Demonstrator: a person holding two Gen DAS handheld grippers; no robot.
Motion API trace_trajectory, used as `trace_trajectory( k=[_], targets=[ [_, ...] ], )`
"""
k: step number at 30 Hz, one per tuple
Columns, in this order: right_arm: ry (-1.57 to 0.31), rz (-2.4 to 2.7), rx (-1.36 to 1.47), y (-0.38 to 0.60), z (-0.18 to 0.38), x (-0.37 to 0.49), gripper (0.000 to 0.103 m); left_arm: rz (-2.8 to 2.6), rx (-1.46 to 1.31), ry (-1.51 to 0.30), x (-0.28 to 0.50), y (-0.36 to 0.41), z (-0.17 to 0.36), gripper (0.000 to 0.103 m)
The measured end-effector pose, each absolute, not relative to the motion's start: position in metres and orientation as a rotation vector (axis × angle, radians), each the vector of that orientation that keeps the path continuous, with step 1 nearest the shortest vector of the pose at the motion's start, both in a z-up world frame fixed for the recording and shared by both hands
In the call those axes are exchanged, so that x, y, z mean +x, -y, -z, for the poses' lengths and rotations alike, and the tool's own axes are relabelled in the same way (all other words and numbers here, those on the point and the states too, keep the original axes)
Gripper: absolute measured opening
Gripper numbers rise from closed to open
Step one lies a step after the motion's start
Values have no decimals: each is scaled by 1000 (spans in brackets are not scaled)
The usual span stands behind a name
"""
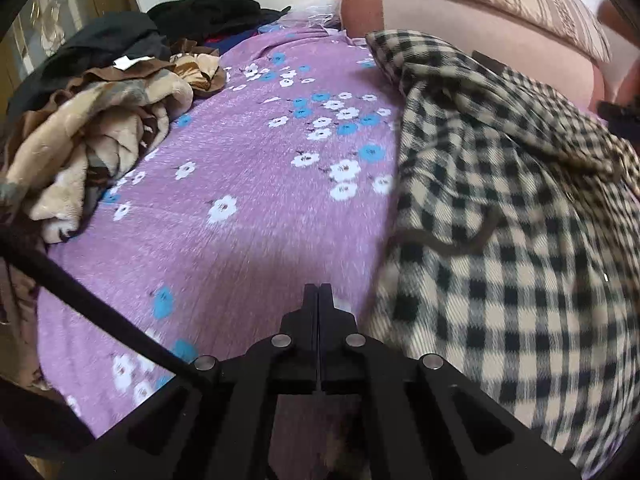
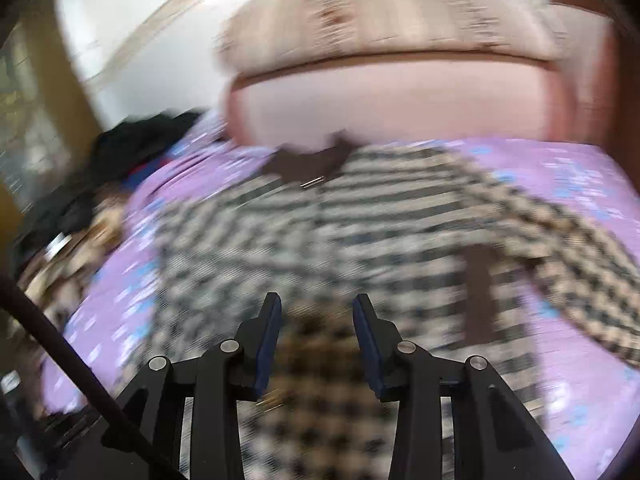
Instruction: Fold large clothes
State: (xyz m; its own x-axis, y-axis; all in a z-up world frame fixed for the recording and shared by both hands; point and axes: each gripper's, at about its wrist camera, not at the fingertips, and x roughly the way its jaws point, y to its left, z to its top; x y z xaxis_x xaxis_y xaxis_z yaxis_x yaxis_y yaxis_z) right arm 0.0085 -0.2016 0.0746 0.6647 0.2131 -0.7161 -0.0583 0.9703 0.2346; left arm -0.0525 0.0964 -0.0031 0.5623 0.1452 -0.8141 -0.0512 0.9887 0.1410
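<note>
The checked coat (image 1: 512,216) is spread on the purple flowered bedsheet (image 1: 256,184), right by the pink headboard (image 1: 460,44). From the left wrist view, the left gripper (image 1: 318,292) is seen clenched with nothing in it, over bare sheet just beside the coat's edge. A heap of beige and brown blankets (image 1: 100,136) and dark clothes (image 1: 120,36) is only properly seen here. The right wrist view is blurry, but the coat's brown collar (image 2: 308,164) is shown, and the right gripper (image 2: 316,308) is held spread apart above the checked fabric.
</note>
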Motion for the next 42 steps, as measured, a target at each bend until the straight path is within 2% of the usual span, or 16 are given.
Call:
trace_trajectory(
  k=[9, 15, 21, 23, 27, 29, 33, 42],
  targets=[
    [-919, -226, 84, 155, -51, -25, 41, -195, 113, -929, -101, -109, -14, 0],
    [-931, -433, 163, 123, -75, -65, 41, -238, 142, -840, -121, -113, -30, 1],
    [-848, -648, 79, 42, -114, -121, 42, -233, 103, -848, -121, -119, -35, 18],
    [-811, -621, 72, 39, -122, -121, 47, -241, 84, -841, -120, -123, -41, 36],
    [-820, -533, 35, 46, -121, -98, 47, -242, 43, -821, -105, -125, -53, 50],
    [-826, -499, 26, 52, -123, -80, 47, -225, 26, -825, -84, -125, -57, 65],
    [-812, -384, -80, 58, -134, -22, 58, -223, -28, -829, -49, -127, -52, 65],
    [-922, -303, -278, 5, -110, 125, 68, -139, -74, -924, -24, -112, -16, 65]
  ],
)
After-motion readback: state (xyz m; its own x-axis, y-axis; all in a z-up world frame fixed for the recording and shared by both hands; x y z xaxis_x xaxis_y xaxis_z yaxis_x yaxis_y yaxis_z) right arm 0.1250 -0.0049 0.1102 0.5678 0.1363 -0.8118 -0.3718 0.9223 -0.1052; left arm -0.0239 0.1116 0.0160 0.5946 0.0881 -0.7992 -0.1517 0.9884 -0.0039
